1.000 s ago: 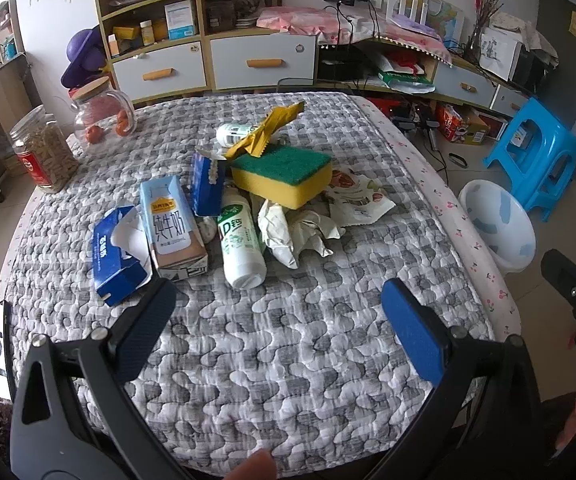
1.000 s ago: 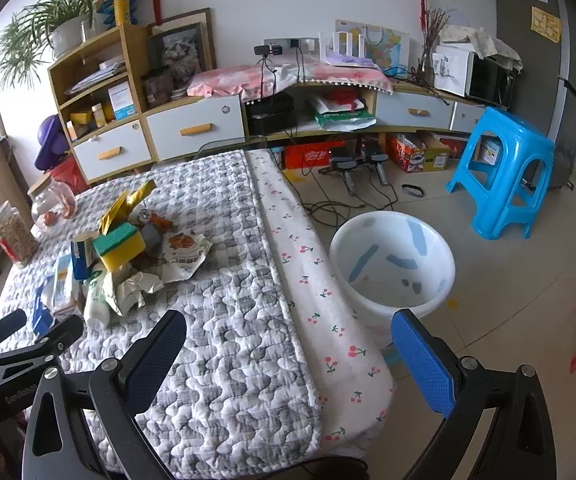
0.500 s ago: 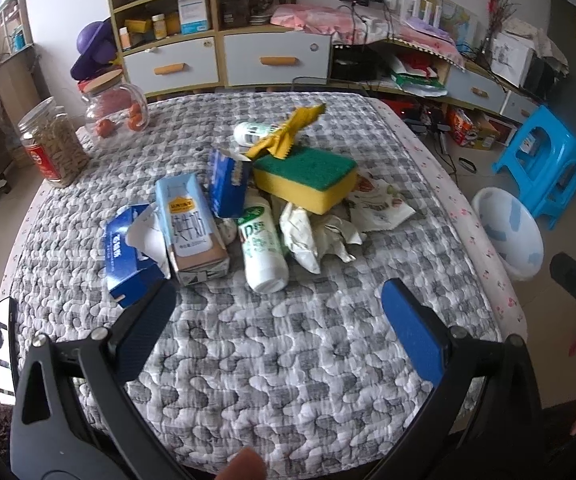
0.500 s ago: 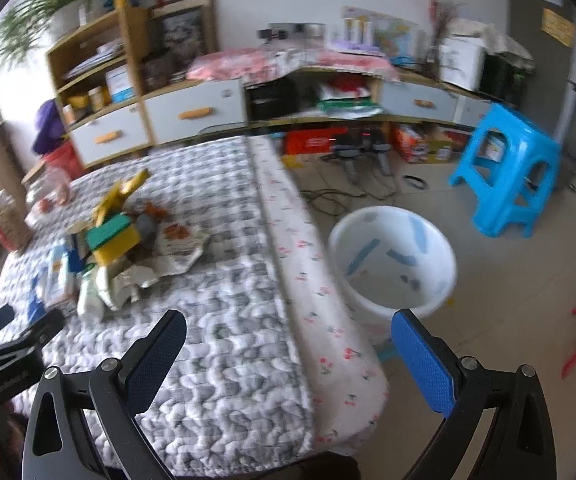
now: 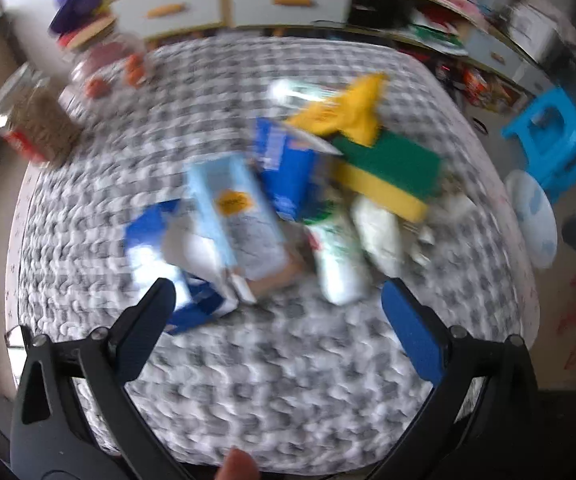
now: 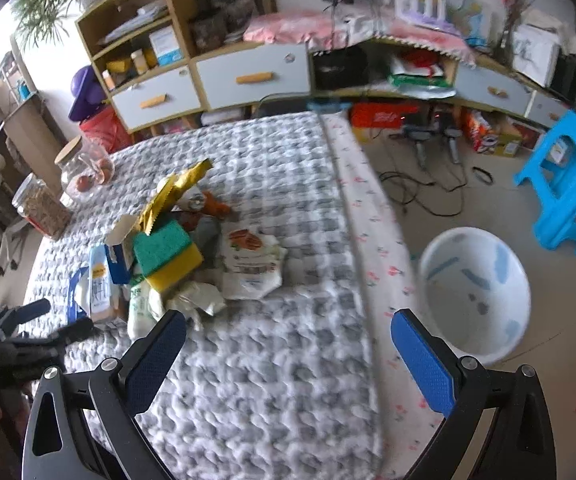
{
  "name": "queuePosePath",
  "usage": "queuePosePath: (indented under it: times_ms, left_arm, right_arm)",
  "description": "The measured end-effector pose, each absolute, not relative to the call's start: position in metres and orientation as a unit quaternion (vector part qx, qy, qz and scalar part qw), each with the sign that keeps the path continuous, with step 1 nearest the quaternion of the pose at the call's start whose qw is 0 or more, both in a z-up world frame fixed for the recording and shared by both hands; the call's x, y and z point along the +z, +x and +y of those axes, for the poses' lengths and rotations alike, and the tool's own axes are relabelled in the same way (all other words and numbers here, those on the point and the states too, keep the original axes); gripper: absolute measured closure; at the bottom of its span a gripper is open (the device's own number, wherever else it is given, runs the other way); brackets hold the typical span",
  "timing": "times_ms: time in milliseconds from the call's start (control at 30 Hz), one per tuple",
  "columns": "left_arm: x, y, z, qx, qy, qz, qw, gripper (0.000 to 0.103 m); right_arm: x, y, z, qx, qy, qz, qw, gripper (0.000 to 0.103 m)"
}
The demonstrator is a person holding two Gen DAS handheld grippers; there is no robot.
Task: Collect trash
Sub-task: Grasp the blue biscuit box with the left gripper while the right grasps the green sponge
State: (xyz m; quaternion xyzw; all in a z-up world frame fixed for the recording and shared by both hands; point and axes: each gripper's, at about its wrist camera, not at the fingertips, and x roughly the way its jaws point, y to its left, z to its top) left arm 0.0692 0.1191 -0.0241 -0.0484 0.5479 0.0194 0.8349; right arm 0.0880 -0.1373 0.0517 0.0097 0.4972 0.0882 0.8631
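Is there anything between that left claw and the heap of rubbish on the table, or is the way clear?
Nothing visible blocks it. The left gripper is open above bare quilted tablecloth, and the pile's nearest pieces, the light blue carton and the white bottle, lie just beyond its fingertips. The picture is motion-blurred, so small things might escape notice.

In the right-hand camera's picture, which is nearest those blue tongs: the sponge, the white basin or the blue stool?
1. White basin, on the floor, right of the right tongs.
2. Sponge, in the pile, left.
3. Blue stool, far right.
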Motion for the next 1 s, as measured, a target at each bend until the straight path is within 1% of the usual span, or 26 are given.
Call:
queuePosePath:
  times_ms: [133, 333, 400, 533, 600, 700, 767, 833, 933, 1000]
  left_arm:
    - [-0.038, 0.083, 0.165, 0.050, -0.101, 0.562, 0.820, 0.001]
    - [-0.073, 0.089, 0.204, 0.065, -0.184, 0.594, 0.780, 0.018]
    - [-0.082, 0.090, 0.208, 0.067, -0.192, 0.601, 0.773, 0.020]
    - [-0.096, 0.092, 0.217, 0.080, -0.216, 0.606, 0.761, 0.035]
    - [-0.096, 0.091, 0.219, 0.082, -0.222, 0.599, 0.765, 0.038]
    - [-0.093, 0.093, 0.218, 0.088, -0.208, 0.593, 0.773, 0.060]
    - [-0.093, 0.094, 0.220, 0.088, -0.207, 0.591, 0.774, 0.062]
    - [-0.092, 0.095, 0.224, 0.083, -0.215, 0.584, 0.778, 0.062]
    - [-0.087, 0.090, 0.232, 0.078, -0.227, 0.568, 0.787, 0.063]
    - [-0.079, 0.086, 0.237, 0.075, -0.235, 0.557, 0.793, 0.063]
  right_arm:
    - [0.043, 0.106, -0.112, 0.109, -0.011, 0.507, 0.855, 0.000]
    - [0.016, 0.132, -0.102, 0.140, 0.021, 0.530, 0.836, 0.000]
    - [0.012, 0.144, -0.098, 0.152, 0.026, 0.531, 0.833, 0.000]
    - [0.004, 0.162, -0.084, 0.184, 0.031, 0.526, 0.830, 0.000]
    - [-0.001, 0.166, -0.076, 0.203, 0.032, 0.530, 0.823, 0.000]
    - [-0.011, 0.171, -0.060, 0.228, 0.018, 0.534, 0.814, 0.000]
    - [-0.015, 0.172, -0.050, 0.243, 0.006, 0.532, 0.811, 0.000]
    - [-0.017, 0.171, -0.040, 0.253, -0.010, 0.526, 0.812, 0.003]
    - [-0.018, 0.170, -0.031, 0.265, -0.028, 0.515, 0.815, 0.013]
    - [-0.018, 0.169, -0.025, 0.270, -0.033, 0.512, 0.815, 0.022]
